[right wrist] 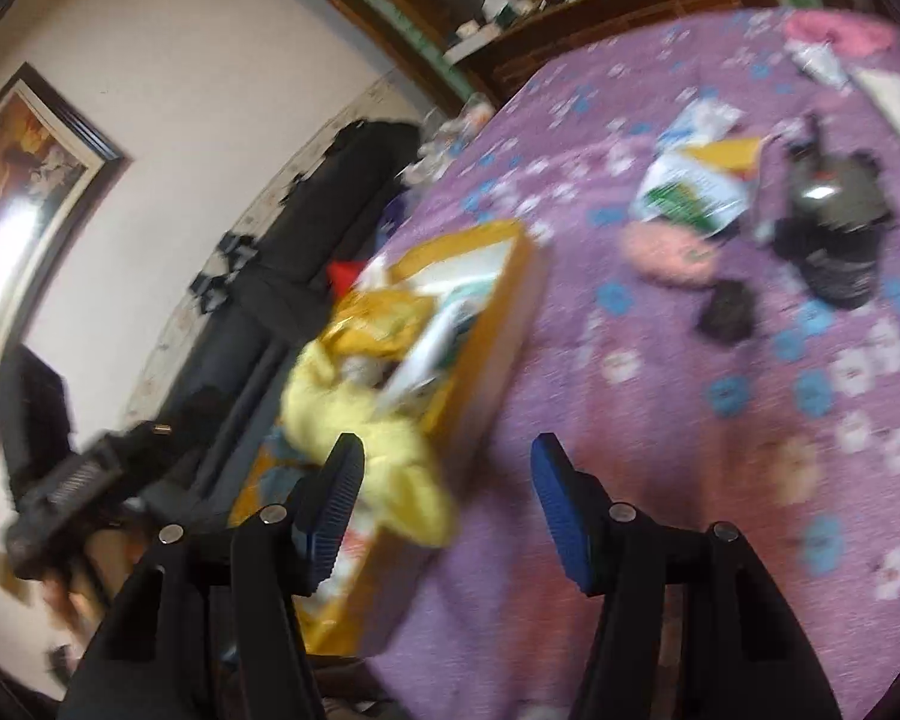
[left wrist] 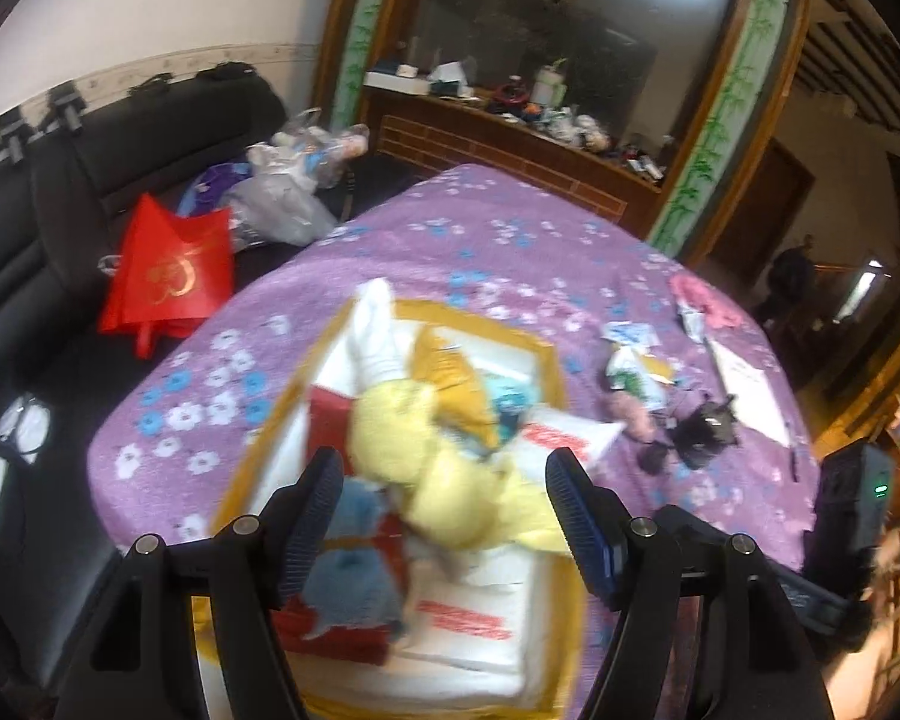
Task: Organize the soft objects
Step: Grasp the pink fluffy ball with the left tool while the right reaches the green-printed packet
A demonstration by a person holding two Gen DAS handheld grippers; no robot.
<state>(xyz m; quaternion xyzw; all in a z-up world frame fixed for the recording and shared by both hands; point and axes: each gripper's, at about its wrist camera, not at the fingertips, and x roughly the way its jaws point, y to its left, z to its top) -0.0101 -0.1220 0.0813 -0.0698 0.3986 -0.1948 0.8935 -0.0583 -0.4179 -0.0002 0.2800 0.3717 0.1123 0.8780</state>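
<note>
Both tools stood with jaws apart & nothing between the pads: the left gripper [left wrist: 444, 516] hung over the yellow-rimmed box [left wrist: 534, 354], the right gripper [right wrist: 447, 510] sat over bare purple floral cloth [right wrist: 720, 480] just beside the box's wall. Inside the box lay a pale yellow soft cloth [left wrist: 426, 462], partly spilling over the near rim in the right-wrist view, plus a mustard-coloured piece [left wrist: 456, 384], a blue fuzzy item [left wrist: 354, 576] on sth red, a white sock-like piece [left wrist: 378, 330] & a bit of teal. Judging by that, the step in hand looked like the gap after a drop-off, w/ the yellow cloth already in the box. Still out on the cloth, well apart from the box: a pink fuzzy item [right wrist: 666, 252] next to a white-and-green packet [right wrist: 690, 192], another pink soft thing [left wrist: 705, 300] at the far edge, & dark objects [right wrist: 834, 228] I couldn't identify. Next move prob. called for the right tool to reach fwd to the nearer pink item, jaws kept wide, then pinch the bulk, not a loose edge. Writing: red print on the box's white lining [left wrist: 468, 618], too blurred to read; gold motif on a red bag [left wrist: 171, 270], illegible.
</note>
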